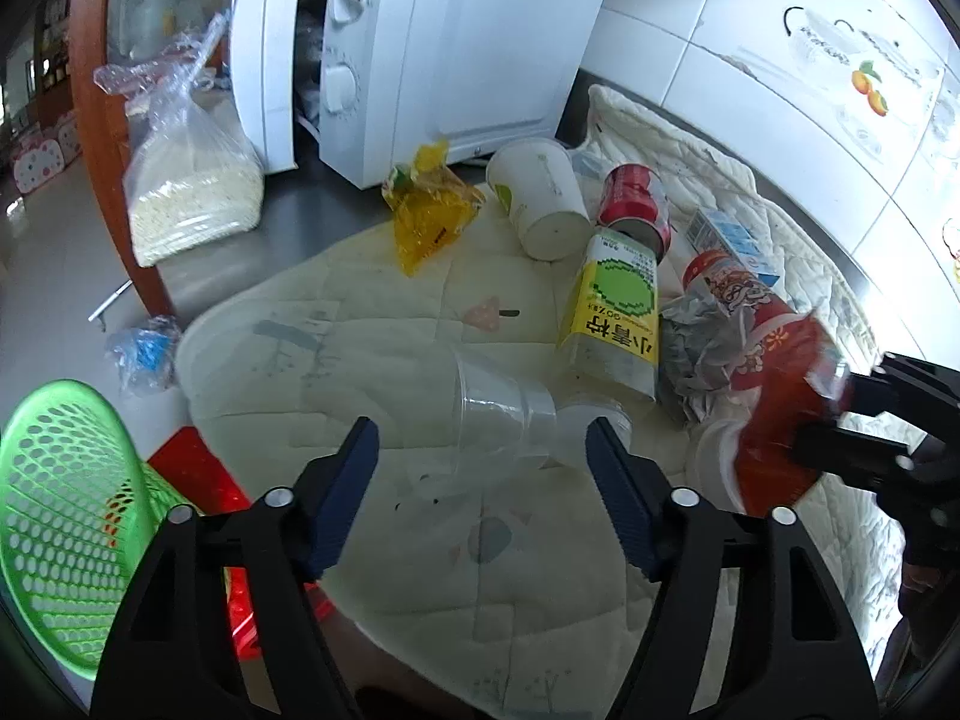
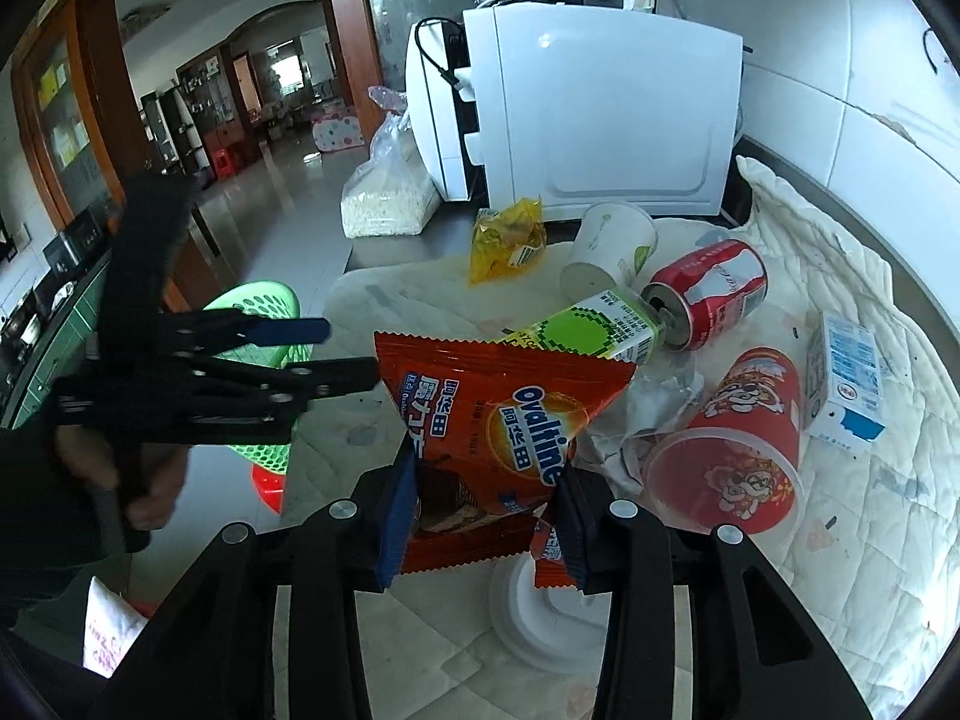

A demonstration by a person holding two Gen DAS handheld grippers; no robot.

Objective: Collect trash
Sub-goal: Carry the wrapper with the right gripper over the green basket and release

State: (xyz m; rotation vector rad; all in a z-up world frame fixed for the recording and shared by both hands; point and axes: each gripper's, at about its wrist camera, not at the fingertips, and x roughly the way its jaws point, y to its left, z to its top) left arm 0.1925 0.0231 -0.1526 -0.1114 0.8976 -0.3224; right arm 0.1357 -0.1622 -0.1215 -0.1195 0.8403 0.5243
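My left gripper (image 1: 483, 462) is open, and a stack of clear plastic cups (image 1: 504, 414) lies on its side just past the fingertips, untouched by the pads. My right gripper (image 2: 489, 480) is shut on an orange Ovaltine wrapper (image 2: 498, 438), held above the quilted cloth (image 2: 870, 540). In the left wrist view the wrapper (image 1: 780, 420) shows blurred at the right. A green mesh basket (image 1: 66, 510) stands at the lower left, off the counter. The left gripper (image 2: 351, 351) also shows in front of the basket (image 2: 264, 300) in the right wrist view.
On the cloth lie a yellow wrapper (image 1: 432, 204), a paper cup (image 1: 540, 198), a red can (image 1: 636, 198), a green-yellow drink carton (image 1: 618, 306), a red printed cup (image 2: 738, 450), a small milk carton (image 2: 846, 384), crumpled paper (image 1: 702, 348) and a white lid (image 2: 540, 612). A white microwave (image 1: 450, 48) stands behind.
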